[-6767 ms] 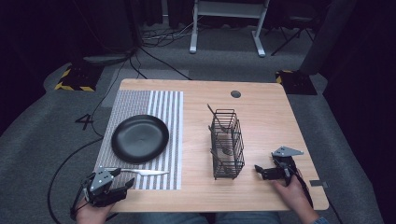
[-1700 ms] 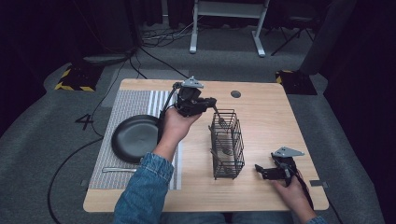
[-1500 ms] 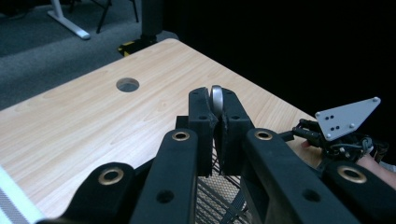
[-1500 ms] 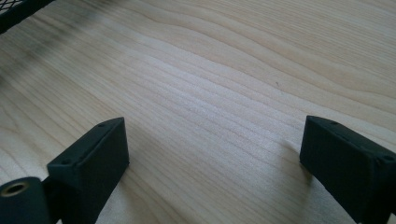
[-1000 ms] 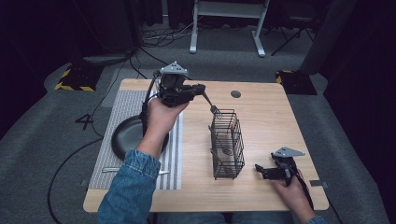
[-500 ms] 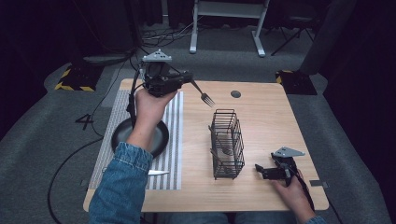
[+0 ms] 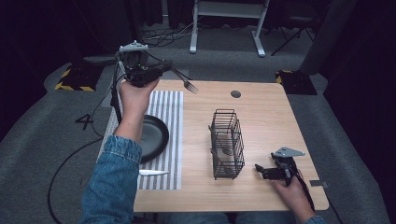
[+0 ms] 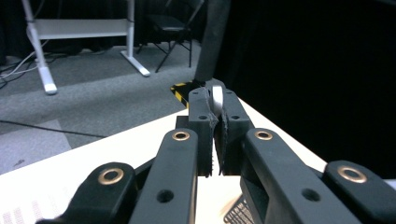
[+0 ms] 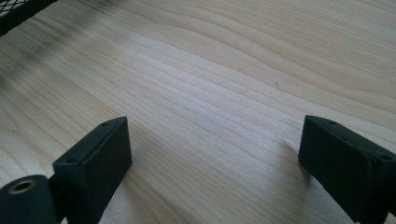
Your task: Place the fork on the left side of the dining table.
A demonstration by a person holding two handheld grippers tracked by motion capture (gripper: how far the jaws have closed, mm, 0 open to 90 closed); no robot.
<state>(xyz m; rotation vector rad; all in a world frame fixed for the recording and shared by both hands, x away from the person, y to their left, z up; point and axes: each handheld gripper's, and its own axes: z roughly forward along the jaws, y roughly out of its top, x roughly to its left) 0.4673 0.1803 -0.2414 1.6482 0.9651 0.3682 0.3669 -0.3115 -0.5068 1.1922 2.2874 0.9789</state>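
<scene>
A silver fork (image 7: pixel 186 83) sticks out to the right from my left gripper (image 7: pixel 163 67), which is shut on its handle and held high over the far left part of the table. In the left gripper view the pale handle end (image 8: pixel 216 99) shows pinched between the closed jaws of that gripper (image 8: pixel 215 105). A black wire basket (image 7: pixel 227 142) stands mid-table with cutlery inside. My right gripper (image 7: pixel 259 169) rests open on the wood near the front right; its jaws (image 9: pixel 212 154) stand wide apart over bare wood.
A black plate (image 7: pixel 156 135) lies on a striped placemat (image 7: pixel 170 107) at the left, partly behind the forearm. A white knife (image 7: pixel 153 172) lies on the mat's front edge. The wooden table (image 7: pixel 261 107) has a round cable hole (image 7: pixel 236 94) at the back.
My left gripper went from the front left to the basket, closed on the fork, and has lifted it out and carried it left and farther back. The right gripper has stayed put.
</scene>
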